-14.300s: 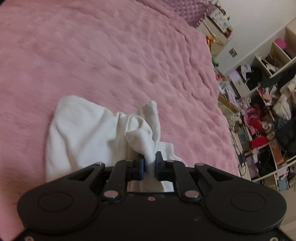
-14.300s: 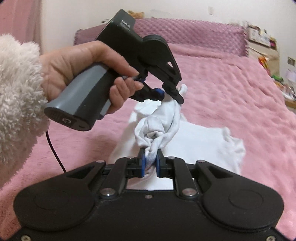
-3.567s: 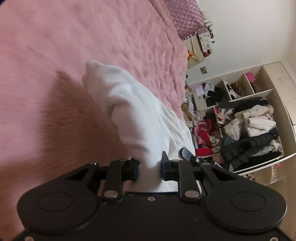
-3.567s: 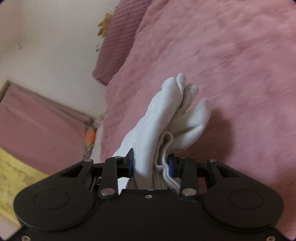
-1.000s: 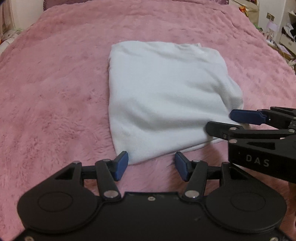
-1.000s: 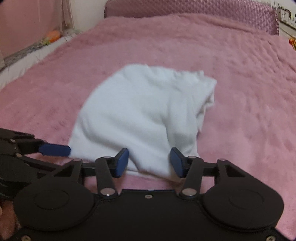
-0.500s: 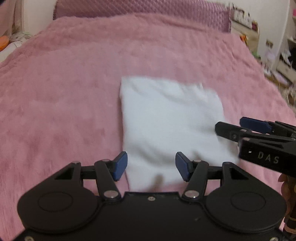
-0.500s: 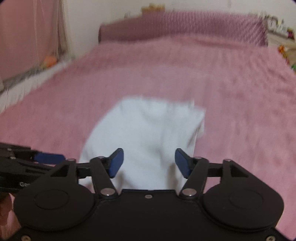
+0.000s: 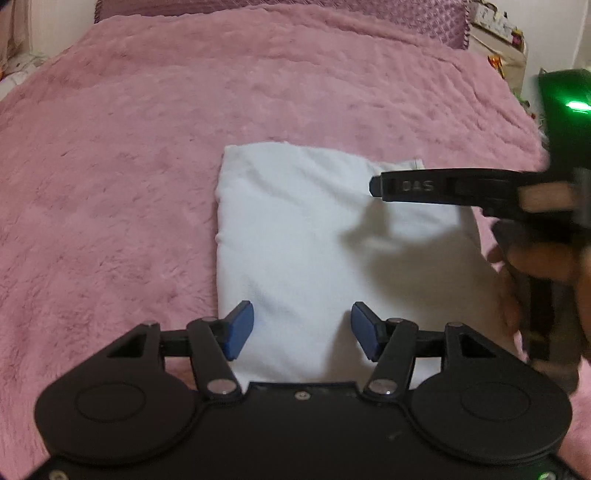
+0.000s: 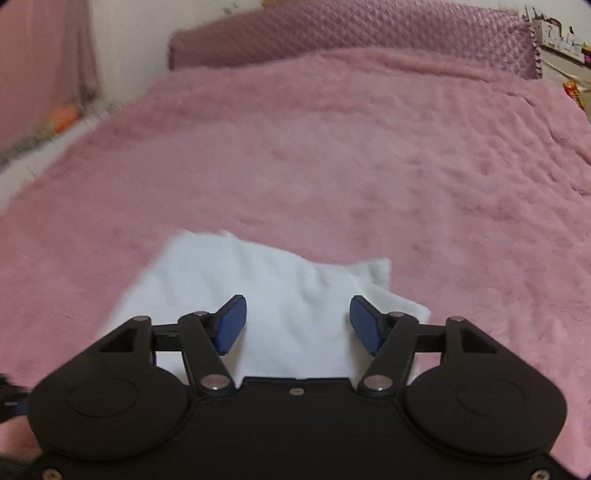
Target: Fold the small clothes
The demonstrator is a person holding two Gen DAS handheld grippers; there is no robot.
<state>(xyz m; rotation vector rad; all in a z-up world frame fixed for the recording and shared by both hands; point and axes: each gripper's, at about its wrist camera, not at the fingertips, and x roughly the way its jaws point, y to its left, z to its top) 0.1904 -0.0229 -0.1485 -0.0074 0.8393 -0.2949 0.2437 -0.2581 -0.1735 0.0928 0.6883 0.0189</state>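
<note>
Folded white garment [image 9: 314, 236] lies flat on pink blanket [image 9: 110, 184], both grippers spread, empty.

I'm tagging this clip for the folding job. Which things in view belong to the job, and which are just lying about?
Part of the job:
- white garment, folded flat on the pink blanket
- left gripper, open
- right gripper, open, nothing held

Just lying about:
- quilted headboard
- orange object beside the bed, too blurred to identify
- cluttered bedside stand
</note>
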